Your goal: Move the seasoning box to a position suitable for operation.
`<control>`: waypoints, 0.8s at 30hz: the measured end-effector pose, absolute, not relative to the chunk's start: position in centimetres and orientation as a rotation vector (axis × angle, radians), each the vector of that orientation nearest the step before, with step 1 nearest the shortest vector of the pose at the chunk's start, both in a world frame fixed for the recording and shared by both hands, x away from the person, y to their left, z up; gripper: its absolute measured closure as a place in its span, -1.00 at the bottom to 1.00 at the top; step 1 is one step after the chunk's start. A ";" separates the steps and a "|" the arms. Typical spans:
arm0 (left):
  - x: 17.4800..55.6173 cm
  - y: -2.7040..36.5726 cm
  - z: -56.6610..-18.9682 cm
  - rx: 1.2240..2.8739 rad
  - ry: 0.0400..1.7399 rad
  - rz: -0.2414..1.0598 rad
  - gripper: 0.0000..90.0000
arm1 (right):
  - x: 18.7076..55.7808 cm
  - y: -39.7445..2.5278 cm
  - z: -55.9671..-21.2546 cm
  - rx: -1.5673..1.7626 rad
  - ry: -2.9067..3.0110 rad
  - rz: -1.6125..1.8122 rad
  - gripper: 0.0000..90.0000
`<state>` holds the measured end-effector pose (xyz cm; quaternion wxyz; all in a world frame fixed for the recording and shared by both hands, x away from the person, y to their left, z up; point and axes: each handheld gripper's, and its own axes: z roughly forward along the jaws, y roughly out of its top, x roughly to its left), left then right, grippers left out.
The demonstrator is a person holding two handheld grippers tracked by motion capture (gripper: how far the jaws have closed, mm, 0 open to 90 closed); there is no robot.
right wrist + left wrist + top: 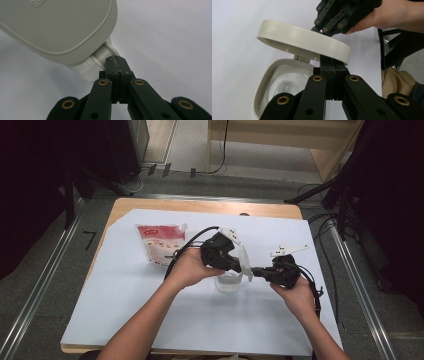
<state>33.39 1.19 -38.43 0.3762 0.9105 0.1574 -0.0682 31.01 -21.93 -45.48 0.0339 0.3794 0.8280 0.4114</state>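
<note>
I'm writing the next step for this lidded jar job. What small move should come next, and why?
Probably swing the cream hinged lid further back with the left gripper: it stands half open over the clear jar, which the right gripper steadies at the hinge.

We see the white table sheet point(150, 310) evenly and brightly lit from overhead in the high view, while the room around it falls off into near black at both sides. Soft, short shadows sit under the forearms. That view is slightly soft and low in detail; the print on the red pouch point(161, 242) cannot be read. In the left gripper view the cream lid point(304, 42) is sharp and throws a pale shadow down into the container point(264, 80), with a faint sheen on its clear inside. In the right gripper view we get flat, diffuse light, a gentle grey shadow beneath the lid point(57, 25), and slightly blurred near jaws.
</note>
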 end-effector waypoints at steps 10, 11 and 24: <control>33.8 -0.1 -38.9 2.322 0.418 -0.210 1.00 | 31.0 -22.0 -45.6 1.169 2.538 1.273 1.00; 33.8 -0.1 -38.9 2.320 0.418 -0.216 1.00 | 31.0 -22.0 -45.6 1.170 2.540 1.273 1.00; 34.0 2.1 -38.2 2.300 0.451 -0.173 0.66 | 30.9 -22.5 -45.3 1.169 2.524 1.286 0.95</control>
